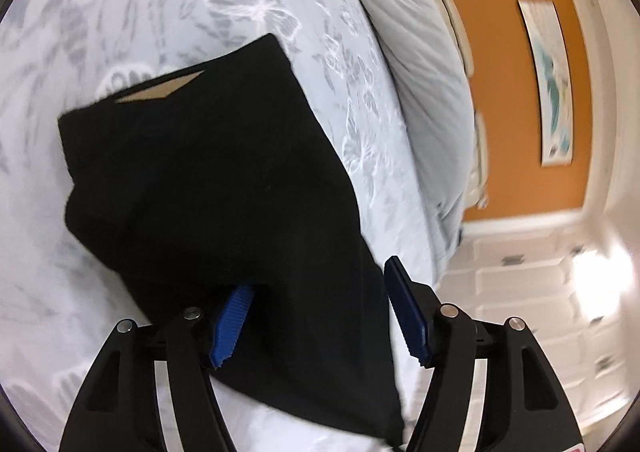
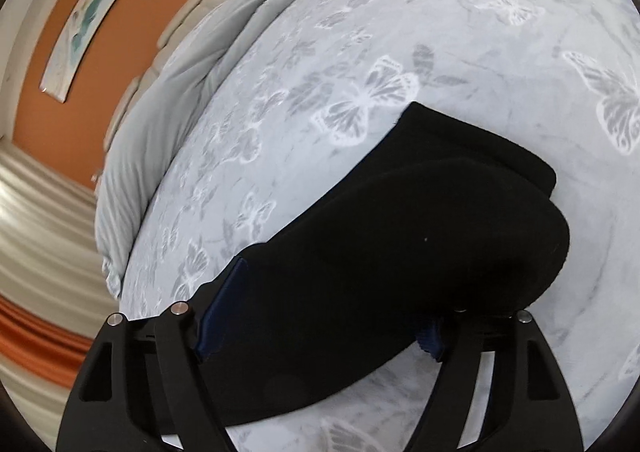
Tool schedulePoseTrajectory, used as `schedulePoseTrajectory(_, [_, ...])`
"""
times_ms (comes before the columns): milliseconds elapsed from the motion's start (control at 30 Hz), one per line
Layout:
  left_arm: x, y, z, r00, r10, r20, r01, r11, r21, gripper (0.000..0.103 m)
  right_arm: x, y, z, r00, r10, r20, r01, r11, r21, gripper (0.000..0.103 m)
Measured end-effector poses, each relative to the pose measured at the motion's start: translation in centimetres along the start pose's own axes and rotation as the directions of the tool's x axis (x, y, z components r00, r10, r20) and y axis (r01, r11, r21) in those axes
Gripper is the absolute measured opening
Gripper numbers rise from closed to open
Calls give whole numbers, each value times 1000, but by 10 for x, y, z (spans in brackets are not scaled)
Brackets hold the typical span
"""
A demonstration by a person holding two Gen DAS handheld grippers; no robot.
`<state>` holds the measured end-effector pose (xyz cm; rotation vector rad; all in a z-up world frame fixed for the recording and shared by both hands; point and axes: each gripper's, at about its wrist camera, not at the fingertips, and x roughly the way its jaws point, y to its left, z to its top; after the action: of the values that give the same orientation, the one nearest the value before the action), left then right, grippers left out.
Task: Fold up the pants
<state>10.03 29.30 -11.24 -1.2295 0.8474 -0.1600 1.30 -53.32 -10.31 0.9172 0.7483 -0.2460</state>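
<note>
Black pants (image 1: 208,180) lie folded on the bed, a tan label (image 1: 160,92) showing at the waistband end. My left gripper (image 1: 320,274) is open, and the near end of the pants runs between its blue pads (image 1: 406,316); the left pad's tip is tucked under the cloth edge. In the right wrist view the pants (image 2: 420,212) form a rounded, doubled-over bundle. My right gripper (image 2: 332,292) is open around their near part, with cloth draped over its right finger and hiding most of that pad. Neither gripper's pads press the cloth.
The bed wears a pale bedspread (image 1: 260,12) (image 2: 480,32) printed with butterflies. A grey duvet (image 1: 432,112) (image 2: 168,124) is bunched along the headboard side. Beyond stand an orange wall with a framed picture (image 1: 554,84) and a white tiled floor (image 1: 540,300).
</note>
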Motion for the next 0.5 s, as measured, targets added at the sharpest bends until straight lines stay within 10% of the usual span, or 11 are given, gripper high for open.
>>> schedulePoseTrajectory(67, [10,4,5,1000,27,-5,-27,1000,-12,58,3,1,-1,1000,-26,17,26,1000,-14,64])
schedulePoseTrajectory(133, [16,8,8,999,52,9,-52,999,-14,11,4,7,-1,996,-83,35,84,995,-52,47])
schedulePoseTrajectory(167, [12,5,9,999,37,24,-36,999,-8,6,3,7,-1,994,-97,42,100,993,-64,33])
schedulePoseTrajectory(267, [-5,-20,10,997,-24,78,17,996,84,3,1,6,2,991,-125,56,129,989,-70,5])
schedulePoseTrajectory(400, [-34,-62,-7,987,-55,154,10,960,281,3,-35,15,10,989,13,145,-2,997,-75,4])
schedulePoseTrajectory(500, [-24,-51,-7,992,59,113,-88,957,275,4,-48,27,9,987,18,159,9,985,-172,5])
